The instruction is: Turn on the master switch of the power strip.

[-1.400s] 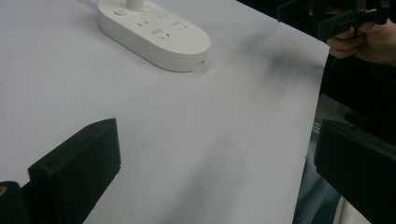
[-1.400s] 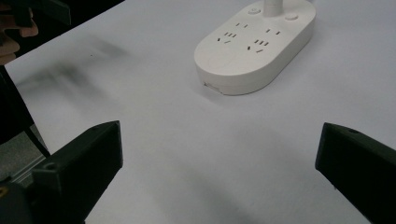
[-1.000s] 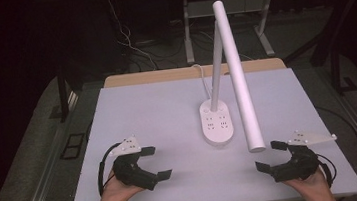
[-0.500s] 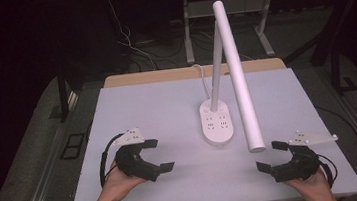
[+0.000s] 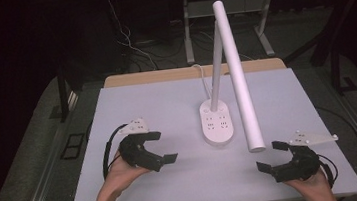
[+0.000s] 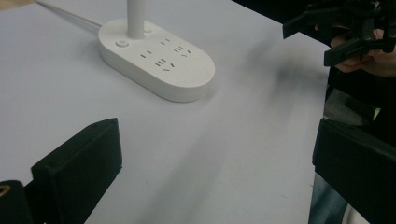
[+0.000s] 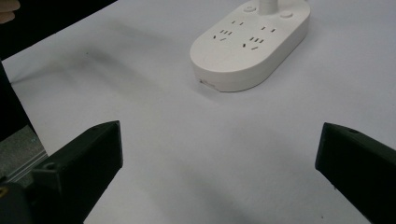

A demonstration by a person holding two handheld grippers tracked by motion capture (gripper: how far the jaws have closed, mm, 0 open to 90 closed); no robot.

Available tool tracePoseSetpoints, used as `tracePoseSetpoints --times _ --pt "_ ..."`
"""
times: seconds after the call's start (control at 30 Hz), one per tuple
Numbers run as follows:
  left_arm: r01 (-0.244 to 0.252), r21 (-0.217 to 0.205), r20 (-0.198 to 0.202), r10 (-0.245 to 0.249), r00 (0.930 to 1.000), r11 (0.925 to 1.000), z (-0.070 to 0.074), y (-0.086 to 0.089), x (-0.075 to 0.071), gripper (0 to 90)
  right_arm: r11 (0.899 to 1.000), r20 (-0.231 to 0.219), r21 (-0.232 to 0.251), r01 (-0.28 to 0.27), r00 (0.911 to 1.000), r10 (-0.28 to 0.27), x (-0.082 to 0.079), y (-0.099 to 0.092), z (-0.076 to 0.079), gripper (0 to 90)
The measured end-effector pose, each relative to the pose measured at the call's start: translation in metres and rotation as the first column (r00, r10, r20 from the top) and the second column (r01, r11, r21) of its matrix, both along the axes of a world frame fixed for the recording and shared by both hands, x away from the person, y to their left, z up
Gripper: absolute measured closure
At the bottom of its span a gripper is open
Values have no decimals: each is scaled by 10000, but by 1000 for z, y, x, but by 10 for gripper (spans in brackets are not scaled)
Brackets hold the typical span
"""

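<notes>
A white desk lamp stands mid-table on an oval base [image 5: 216, 122] with socket holes; its stem rises and a long tube head [image 5: 238, 76] slopes down toward the front right. The base [image 6: 156, 57] lies ahead in the left gripper view and the base [image 7: 251, 41] lies ahead in the right gripper view. My left gripper [image 5: 161, 146] is open at the table's front left, jaws toward the base, nothing between them. Low at the front right, my right gripper [image 5: 272, 155] is open and empty, below the tube's tip. The right gripper [image 6: 322, 41] also appears far off in the left gripper view.
The table [image 5: 162, 107] is a pale lilac sheet on a wooden top. The lamp's white cord [image 5: 203, 76] runs off the back edge. Cables and metal desk legs [image 5: 187, 29] stand on the dark floor behind. A black cable [image 5: 107, 150] loops by my left hand.
My left gripper has moved forward and to the right, closer to the lamp base. The right gripper has stayed about where it was.
</notes>
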State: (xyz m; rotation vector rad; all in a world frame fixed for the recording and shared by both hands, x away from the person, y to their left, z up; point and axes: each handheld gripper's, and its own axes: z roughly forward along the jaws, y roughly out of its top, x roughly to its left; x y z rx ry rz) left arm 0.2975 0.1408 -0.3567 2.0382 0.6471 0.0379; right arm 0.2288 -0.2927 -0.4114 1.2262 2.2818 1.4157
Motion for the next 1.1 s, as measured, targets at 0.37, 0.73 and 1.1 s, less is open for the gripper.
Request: tracePoseSetpoints --times 0.37,0.73,1.1 --pt "126 221 0 -126 9999 9997 9 -10 13 5 10000 -39 -7 9 10000 -9 0 0 0 2" --pt "186 426 10 -186 9998 9989 16 -19 29 7 10000 -20 -52 -27 10000 27 0 0 0 2" --pt "215 589 2 -216 9998 9980 22 -31 44 7 10000 -54 -54 -5 10000 5 -1 0 0 2"
